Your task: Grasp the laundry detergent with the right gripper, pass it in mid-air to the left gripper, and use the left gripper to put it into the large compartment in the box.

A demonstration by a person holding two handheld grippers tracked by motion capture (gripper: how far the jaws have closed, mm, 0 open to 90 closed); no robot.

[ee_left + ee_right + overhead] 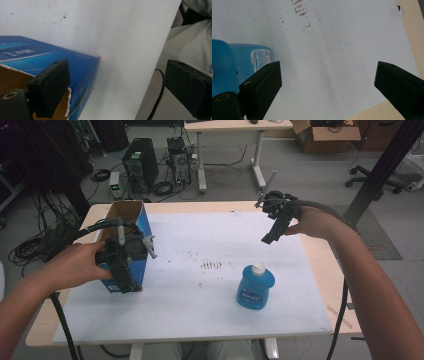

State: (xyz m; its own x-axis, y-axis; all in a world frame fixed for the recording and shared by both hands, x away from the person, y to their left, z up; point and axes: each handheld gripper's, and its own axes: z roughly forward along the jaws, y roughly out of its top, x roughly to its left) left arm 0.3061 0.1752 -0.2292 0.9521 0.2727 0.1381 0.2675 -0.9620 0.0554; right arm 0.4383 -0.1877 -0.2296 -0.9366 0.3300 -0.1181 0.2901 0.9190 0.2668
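Blue bottle [255,287]: stands upright with a white cap at the near right of the white sheet, well apart from both hands; in the right gripper view its blue body and label lie at the left edge, beside one jaw.
Left hand-held gripper [131,287]: near left, held against the near end of the box and pointing down; jaws spread, one jaw inside the torn cardboard rim, the other well out over the sheet's near edge, nothing pinched.
Blue box [141,231]: open-topped cardboard box, blue outside and brown inside, standing at the left of the surface; the person's left hand [82,262] lies against its left side.
White sheet [200,300]: covers most of the surface, with a patch of dark marks near its middle.
Right hand-held gripper [266,240]: far right, raised above the sheet, pointing down and toward the bottle; jaws spread wide with bare sheet between them.
Surface [320,265]: pale wood shows around the sheet.
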